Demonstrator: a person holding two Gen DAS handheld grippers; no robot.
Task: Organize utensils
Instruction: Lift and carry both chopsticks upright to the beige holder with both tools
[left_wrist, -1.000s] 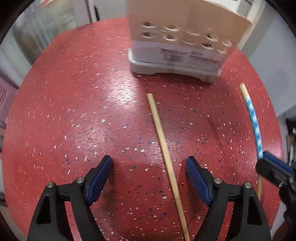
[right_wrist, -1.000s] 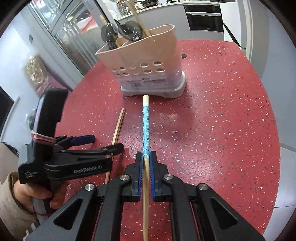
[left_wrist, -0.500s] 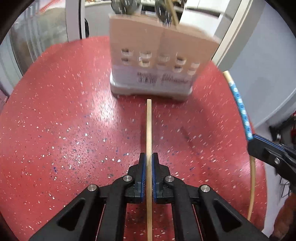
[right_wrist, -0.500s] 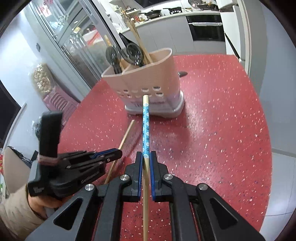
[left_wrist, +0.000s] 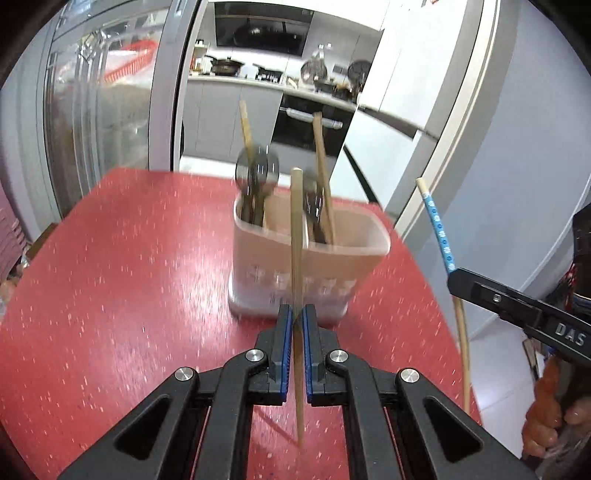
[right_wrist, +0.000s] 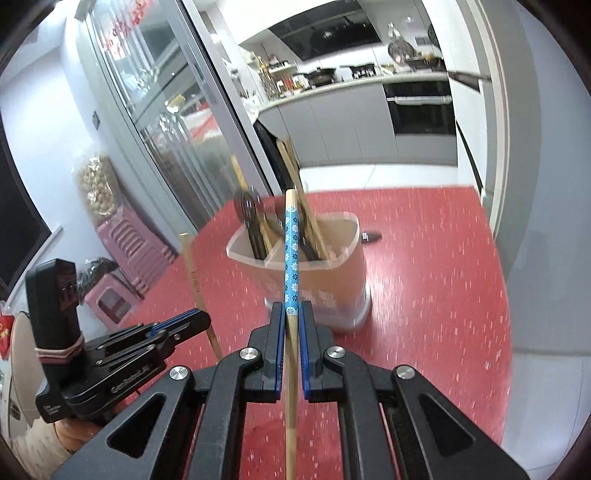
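Left gripper (left_wrist: 295, 321) above the red speckled table (left_wrist: 110, 295), fingers (left_wrist: 281, 350) pinching a plain wooden chopstick (left_wrist: 296, 229) partway along its shaft, the stick lifted clear and pointing up and away toward the beige utensil holder (left_wrist: 332, 258). Right gripper (right_wrist: 292, 317) likewise raised, fingers (right_wrist: 306, 350) pressed on a chopstick with a blue flowered sleeve (right_wrist: 291, 258), gripped just below the sleeve, bare wood running back under the camera. Holder upright near the middle of the table on a grey base, split into two compartments; inside, dark utensils (left_wrist: 256, 177), probably ladles or spoons though blurred, plus wooden sticks (left_wrist: 323, 177) leaning against the rim. Each gripper visible at the edge of the other's view, side by side, both chopsticks apart from the holder. Kitchen counter (right_wrist: 351, 83) and oven beyond
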